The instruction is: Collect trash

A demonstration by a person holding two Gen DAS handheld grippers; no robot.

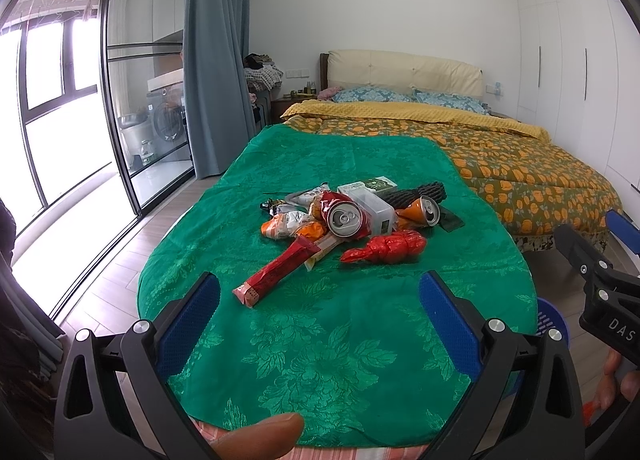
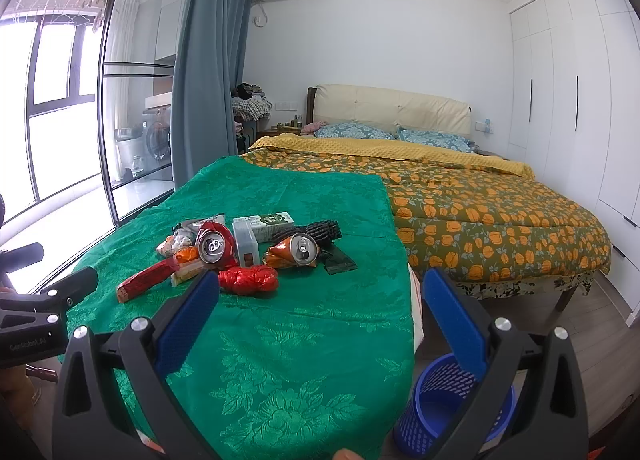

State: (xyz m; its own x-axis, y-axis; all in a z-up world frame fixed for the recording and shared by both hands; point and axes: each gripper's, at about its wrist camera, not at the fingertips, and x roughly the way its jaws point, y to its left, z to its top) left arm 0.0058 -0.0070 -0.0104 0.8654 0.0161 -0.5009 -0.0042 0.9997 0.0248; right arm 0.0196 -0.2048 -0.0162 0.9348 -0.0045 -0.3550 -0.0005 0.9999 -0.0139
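Note:
A heap of trash lies mid-table on a green cloth (image 1: 320, 340): a red can (image 1: 345, 216), an orange can (image 1: 422, 211), a clear plastic box (image 1: 374, 208), a long red wrapper (image 1: 276, 272), a crumpled red foil bag (image 1: 390, 248), a green carton (image 1: 376, 183) and black foam netting (image 1: 420, 192). My left gripper (image 1: 320, 292) stands open, short of the heap, nothing between its fingers. My right gripper (image 2: 320, 292) is open too, near the table's right edge, with the red foil bag (image 2: 250, 279) just beyond its left finger. A blue mesh bin (image 2: 448, 416) stands on the floor below it.
A bed with an orange-flowered quilt (image 2: 480, 220) lies behind and right of the table. White wardrobe doors (image 2: 560, 100) line the right wall. A grey-blue curtain (image 1: 216, 60) and glass sliding doors (image 1: 132, 100) stand on the left. A thumb (image 1: 260, 436) shows at the bottom edge.

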